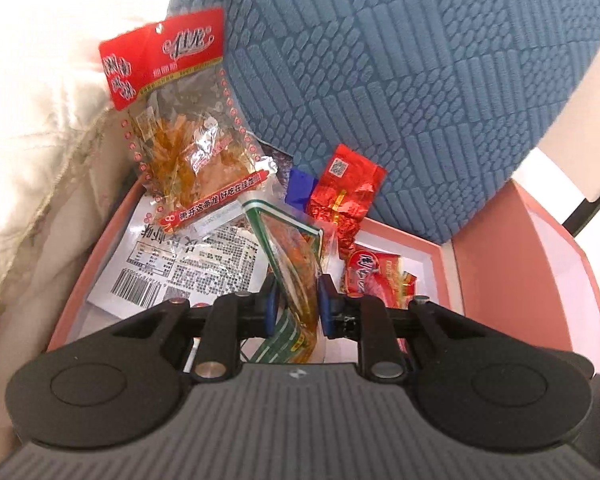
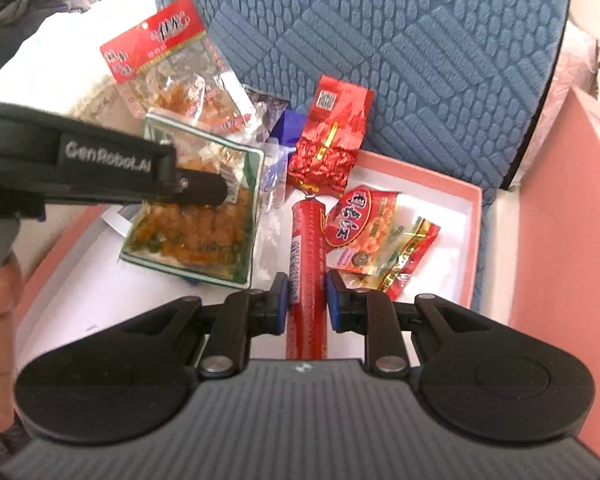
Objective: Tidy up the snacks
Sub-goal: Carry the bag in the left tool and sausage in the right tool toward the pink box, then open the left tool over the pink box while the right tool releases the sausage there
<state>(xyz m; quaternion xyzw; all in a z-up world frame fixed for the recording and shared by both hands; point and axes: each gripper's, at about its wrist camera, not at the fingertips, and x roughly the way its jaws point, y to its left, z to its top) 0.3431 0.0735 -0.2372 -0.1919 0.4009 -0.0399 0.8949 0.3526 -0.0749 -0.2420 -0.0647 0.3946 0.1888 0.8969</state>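
My left gripper (image 1: 297,300) is shut on a green-edged clear packet of orange snack (image 1: 290,258) and holds it above the pink box (image 1: 80,288); the packet also shows in the right wrist view (image 2: 204,224) with the left gripper (image 2: 204,190) on it. My right gripper (image 2: 307,300) is shut on a red sausage stick (image 2: 306,276) over the box (image 2: 474,240). In the box lie a red foil tea pouch (image 2: 328,140), a red peanut packet (image 2: 366,232), a white packet with a barcode (image 1: 180,264) and a red-topped clear packet (image 1: 180,120).
A blue textured cushion (image 1: 400,80) leans over the box's far side. The pink box lid (image 1: 532,272) stands at the right. Cream bedding (image 1: 28,140) lies at the left. A dark jacket (image 2: 16,4) lies at the far left.
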